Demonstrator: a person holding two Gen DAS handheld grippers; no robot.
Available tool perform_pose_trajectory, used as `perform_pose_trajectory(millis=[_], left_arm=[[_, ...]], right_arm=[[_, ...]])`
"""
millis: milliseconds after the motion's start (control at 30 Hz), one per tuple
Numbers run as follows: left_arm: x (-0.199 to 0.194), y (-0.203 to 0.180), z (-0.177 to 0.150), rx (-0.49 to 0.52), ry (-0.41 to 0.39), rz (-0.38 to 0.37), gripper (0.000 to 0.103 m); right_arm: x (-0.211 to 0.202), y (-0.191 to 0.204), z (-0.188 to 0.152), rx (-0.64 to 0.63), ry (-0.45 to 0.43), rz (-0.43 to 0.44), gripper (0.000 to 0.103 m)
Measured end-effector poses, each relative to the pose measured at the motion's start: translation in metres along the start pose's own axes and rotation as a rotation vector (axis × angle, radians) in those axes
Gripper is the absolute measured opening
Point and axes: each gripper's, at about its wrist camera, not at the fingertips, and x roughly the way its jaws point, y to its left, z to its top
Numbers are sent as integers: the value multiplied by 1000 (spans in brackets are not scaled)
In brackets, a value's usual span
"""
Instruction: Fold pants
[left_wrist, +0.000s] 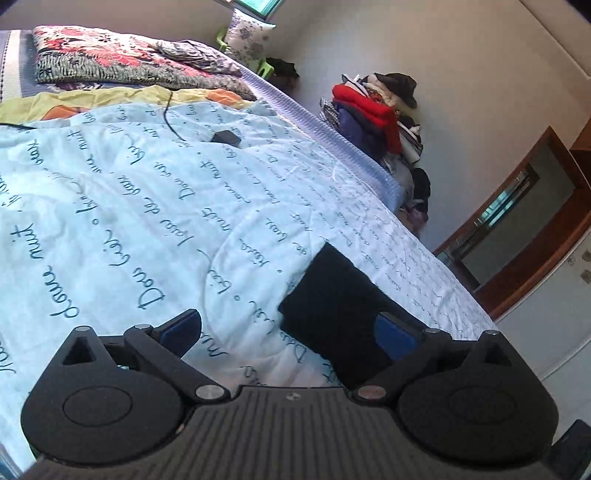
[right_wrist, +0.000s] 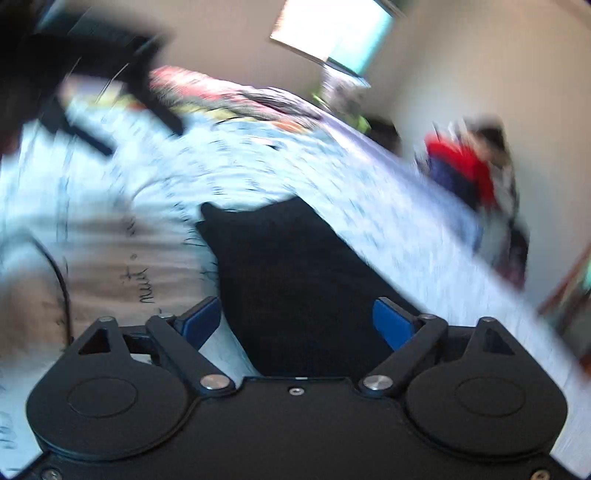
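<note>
Bed quilt (left_wrist: 110, 206), folded pants (left_wrist: 332, 314) beyond open jaws

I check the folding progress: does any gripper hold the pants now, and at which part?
Nothing is held. The left gripper and the right gripper both stand open above the folded pants on the bed.

Dark navy fabric pants (left_wrist: 328, 295) — folded into a compact flat rectangle — lie on the bed, lower centre-right of the left wrist frame.
</note>
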Motion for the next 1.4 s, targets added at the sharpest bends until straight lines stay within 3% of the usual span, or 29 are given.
perform_pose_trajectory(millis=[133, 300, 367, 400, 433, 467, 500, 600, 700, 800, 900, 1000, 1133, 1233, 1300, 1367, 1400], left_arm=[[-2, 21, 4, -42, -1, 17, 101], [3, 27, 9, -43, 11, 11, 101], [7, 23, 11, -29, 17, -7, 101], [10, 21, 11, -23, 22, -12, 101], [14, 19, 12, -19, 27, -16, 101], [17, 16, 13, -15, 34, -19, 101], [22, 14, 14, -12, 41, -22, 101], [31, 8, 18, -7, 68, -59, 101], [42, 0, 26, -25, 109, -115, 101], [57, -8, 36, -81, 157, -208, 102], [87, -15, 38, -161, 262, -277, 102], [111, -27, 35, -175, 311, -288, 102], [145, -32, 33, -268, 377, -346, 102], [168, -33, 34, -297, 393, -299, 98], [183, -37, 37, -252, 417, -226, 85], [197, -45, 34, -165, 477, -174, 54], [202, -48, 32, -117, 500, -144, 49]], right_arm=[[39, 27, 13, -149, 53, 12, 78], [49, 29, 18, -242, 53, -102, 77], [45, 25, 13, -247, 73, -107, 77], [50, 25, 13, -235, 77, -89, 69], [54, 25, 12, -223, 80, -66, 40], [58, 26, 12, -208, 99, -43, 17], [64, 27, 9, -185, 106, -30, 13], [62, 9, 9, -31, 103, 19, 13], [59, -33, 10, 310, 56, 119, 13], [57, -77, -14, 715, 0, 227, 12], [58, -91, -40, 937, -50, 302, 12], [55, -87, -49, 982, -100, 305, 12], [52, -84, -54, 1015, -124, 318, 13], [55, -85, -56, 1030, -128, 331, 13], [57, -86, -59, 1029, -125, 338, 13], [61, -82, -59, 1007, -108, 341, 13], [63, -78, -59, 987, -89, 340, 14]])
